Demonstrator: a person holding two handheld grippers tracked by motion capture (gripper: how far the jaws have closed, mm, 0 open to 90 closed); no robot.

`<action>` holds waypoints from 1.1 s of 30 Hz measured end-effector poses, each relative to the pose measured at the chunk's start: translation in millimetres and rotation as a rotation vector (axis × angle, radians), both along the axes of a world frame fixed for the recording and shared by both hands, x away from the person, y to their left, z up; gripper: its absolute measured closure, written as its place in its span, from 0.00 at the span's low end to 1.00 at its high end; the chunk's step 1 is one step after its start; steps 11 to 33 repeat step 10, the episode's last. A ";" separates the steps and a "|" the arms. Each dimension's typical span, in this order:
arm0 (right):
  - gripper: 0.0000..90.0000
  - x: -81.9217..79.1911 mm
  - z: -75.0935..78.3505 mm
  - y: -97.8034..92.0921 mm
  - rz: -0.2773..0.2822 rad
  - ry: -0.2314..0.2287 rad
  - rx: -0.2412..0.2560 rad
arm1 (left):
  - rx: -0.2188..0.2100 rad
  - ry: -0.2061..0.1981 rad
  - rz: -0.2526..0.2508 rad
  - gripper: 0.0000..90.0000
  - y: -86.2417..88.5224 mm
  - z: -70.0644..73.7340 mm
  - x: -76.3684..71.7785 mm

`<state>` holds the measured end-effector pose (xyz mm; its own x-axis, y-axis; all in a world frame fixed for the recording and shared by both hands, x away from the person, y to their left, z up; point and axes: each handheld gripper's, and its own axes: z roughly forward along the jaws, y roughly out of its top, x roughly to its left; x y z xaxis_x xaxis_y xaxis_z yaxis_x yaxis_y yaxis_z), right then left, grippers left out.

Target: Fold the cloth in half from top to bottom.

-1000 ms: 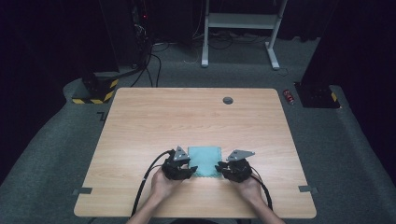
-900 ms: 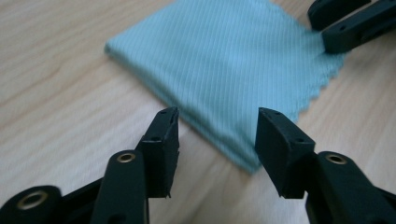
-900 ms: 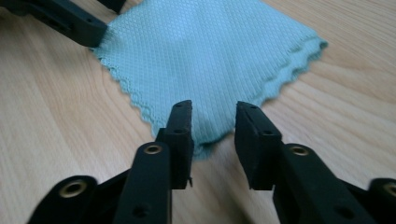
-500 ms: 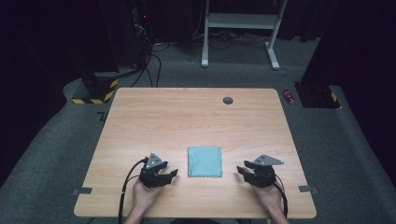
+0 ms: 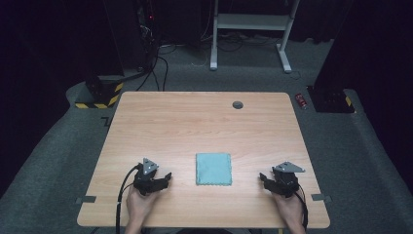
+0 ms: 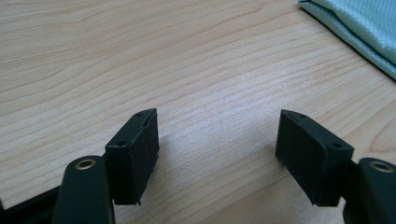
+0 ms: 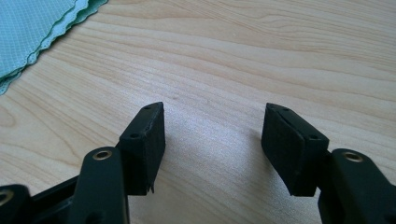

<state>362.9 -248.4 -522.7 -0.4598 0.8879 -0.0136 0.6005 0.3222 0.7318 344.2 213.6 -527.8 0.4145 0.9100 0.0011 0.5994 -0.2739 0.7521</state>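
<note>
A folded light-teal cloth (image 5: 214,168) lies flat near the front middle of the wooden table (image 5: 195,126). My left gripper (image 5: 166,178) rests low on the table to the cloth's left, open, with only bare wood between its jaws (image 6: 217,140); the cloth's edge (image 6: 359,23) shows at the upper right of the left gripper view. To the cloth's right my right gripper (image 5: 263,179) also stands open over bare wood (image 7: 212,135), with the cloth's scalloped corner (image 7: 32,28) at the upper left of its view. Neither gripper touches the cloth.
A small dark round grommet (image 5: 237,105) sits near the table's far edge. Beyond the table are a white desk frame (image 5: 251,34), cables, a yellow-black striped base (image 5: 100,95) and a small red object (image 5: 302,100) on the grey floor.
A second ago both grippers were at the cloth's left and right edges. They have since drawn apart sideways and toward the front edge, leaving the cloth folded flat on the table.
</note>
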 end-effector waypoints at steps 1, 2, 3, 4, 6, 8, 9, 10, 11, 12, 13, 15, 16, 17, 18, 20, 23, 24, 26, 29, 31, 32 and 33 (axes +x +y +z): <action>0.44 0.0 0.0 0.0 0.000 0.000 0.000 | -0.001 -0.001 0.001 0.33 -0.3 -0.2 -0.1; 0.44 0.0 0.0 0.0 0.000 0.000 0.000 | -0.001 -0.001 0.001 0.33 -0.3 -0.2 -0.1; 0.44 0.0 0.0 0.0 -0.001 0.001 0.000 | -0.001 0.003 0.000 0.33 -0.2 0.0 -0.2; 0.44 0.0 0.0 0.0 0.000 0.000 0.000 | -0.001 0.000 0.000 0.33 -0.2 -0.1 -0.1; 0.44 0.0 0.0 0.0 0.000 0.000 0.000 | -0.001 0.000 0.000 0.33 -0.2 -0.2 -0.1; 0.44 0.0 0.0 0.0 0.000 0.000 0.000 | -0.001 0.001 -0.001 0.33 -0.2 -0.1 -0.1; 0.44 0.0 0.0 0.0 0.000 0.000 0.000 | -0.001 0.002 0.000 0.33 -0.2 -0.1 -0.1; 0.44 0.0 0.0 0.0 0.000 0.000 0.000 | -0.001 0.000 0.001 0.33 -0.3 -0.2 -0.1; 0.44 0.0 0.0 0.0 0.000 0.000 0.000 | -0.001 0.000 0.001 0.33 -0.3 -0.2 -0.1; 0.44 0.0 0.0 0.0 0.000 0.000 0.000 | -0.001 0.000 0.001 0.33 -0.3 -0.2 -0.1; 0.44 0.0 0.0 0.0 0.000 0.000 0.000 | -0.001 0.000 0.001 0.33 -0.3 -0.2 -0.1; 0.44 0.0 0.0 0.0 0.000 0.000 0.000 | -0.001 0.000 0.001 0.33 -0.3 -0.2 -0.1; 0.44 0.0 0.0 0.0 0.000 0.000 0.000 | -0.001 0.000 0.001 0.33 -0.3 -0.2 -0.1; 0.44 0.0 0.0 0.0 0.000 0.000 0.000 | -0.001 0.000 0.001 0.33 -0.3 -0.2 -0.1; 0.44 0.0 0.0 0.0 0.000 0.000 0.000 | -0.001 0.000 0.001 0.33 -0.3 -0.2 -0.1; 0.44 0.0 0.0 0.0 0.000 0.000 0.000 | -0.001 0.000 0.001 0.33 -0.3 -0.2 -0.1; 0.44 0.0 0.0 0.0 0.000 0.000 0.000 | -0.001 0.000 0.001 0.33 -0.3 -0.2 -0.1; 0.44 0.0 0.0 0.0 0.000 0.000 0.000 | -0.001 0.000 0.001 0.33 -0.3 -0.2 -0.1; 0.44 0.0 0.0 0.0 0.000 0.000 0.000 | -0.001 0.000 0.001 0.33 -0.3 -0.2 -0.1; 0.44 0.0 0.0 0.0 0.000 0.000 0.000 | -0.001 0.000 0.001 0.33 -0.3 -0.2 -0.1; 0.44 0.0 0.0 0.0 0.000 0.000 0.000 | -0.001 0.000 0.001 0.33 -0.3 -0.2 -0.1; 0.44 0.0 0.0 0.0 0.000 0.000 0.000 | -0.001 0.000 0.001 0.33 -0.3 -0.2 -0.1; 0.44 0.0 0.0 0.0 0.000 0.000 0.000 | -0.001 0.000 0.001 0.33 -0.3 -0.2 -0.1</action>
